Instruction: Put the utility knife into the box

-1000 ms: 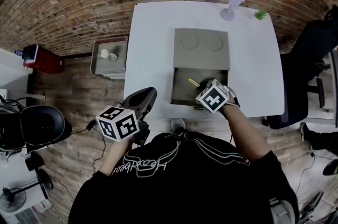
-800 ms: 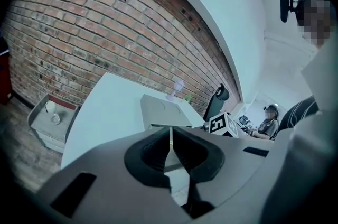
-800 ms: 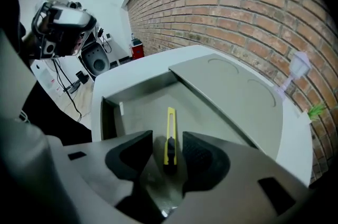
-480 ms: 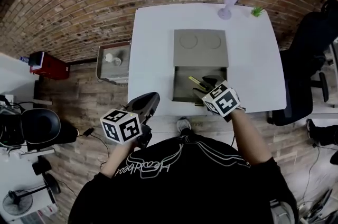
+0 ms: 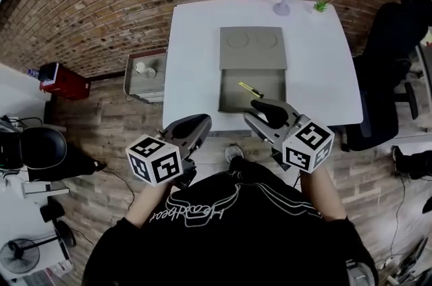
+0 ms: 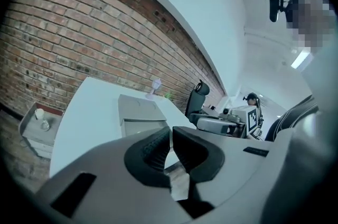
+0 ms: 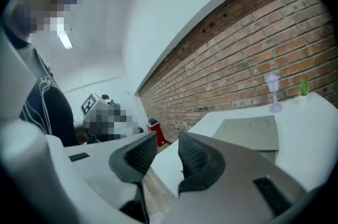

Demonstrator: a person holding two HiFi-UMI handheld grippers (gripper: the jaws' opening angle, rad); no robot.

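The slim yellow utility knife [image 5: 250, 89] lies at a slant inside the open compartment of the flat grey box [image 5: 223, 97], on the smooth white desk [image 5: 192, 55]. The right gripper [image 7: 165, 148] has just been closing, but its ribbed black pads are apart around nothing. The left gripper [image 6: 170, 138] is clenched and empty.

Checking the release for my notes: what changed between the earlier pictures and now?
The right gripper let go of the utility knife, which now lies in the box, and drew back up out of it; its jaws have just been closing partway, empty. The left gripper stayed shut and empty; box unmoved.
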